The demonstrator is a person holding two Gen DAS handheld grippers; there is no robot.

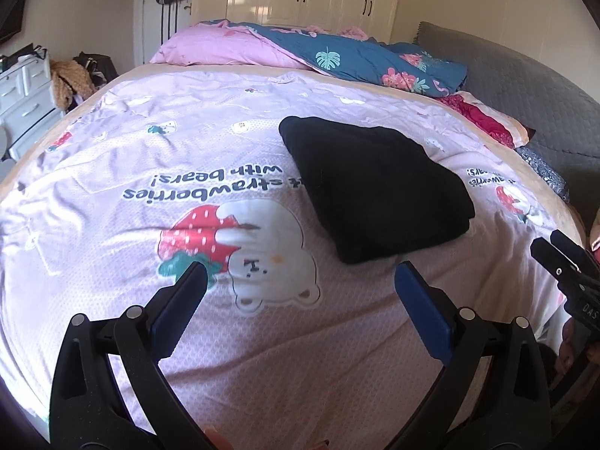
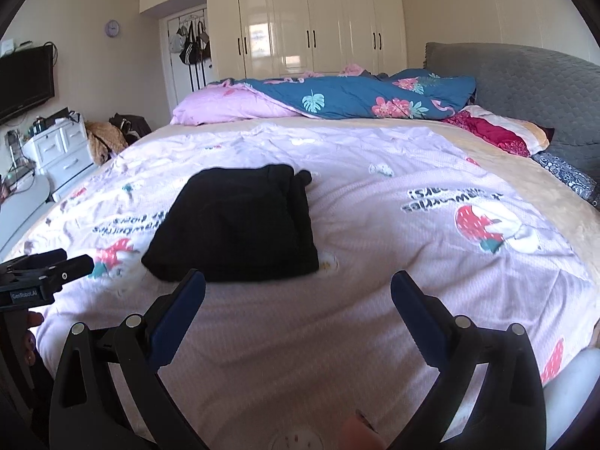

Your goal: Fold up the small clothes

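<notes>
Two hand-held grippers hover above a bed spread with a pale pink quilt [image 1: 262, 356] printed with strawberries, white bears and dark lettering. At the far left of the room stands a white chest of drawers [image 2: 60, 150], with a dark flat screen [image 2: 26, 82] on the wall above it. The left gripper [image 1: 300, 281] has its blue-padded jaws wide apart, holding nothing, over a printed bear near the bed's near edge. Just beyond and to the right of it lies the folded black garment [image 1: 375, 187], a compact, roughly square bundle resting flat on the quilt. The right gripper [image 2: 298, 288] also has its jaws spread apart and empty; in its view the black garment [image 2: 240, 225] sits just beyond its left jaw. Farther back, a pink pillow [image 2: 225, 108] and a crumpled blue floral duvet [image 2: 356, 97] lie across the far side. A grey quilted headboard [image 2: 525, 82] rises at the right, with cream wardrobe doors [image 2: 318, 22] behind.
</notes>
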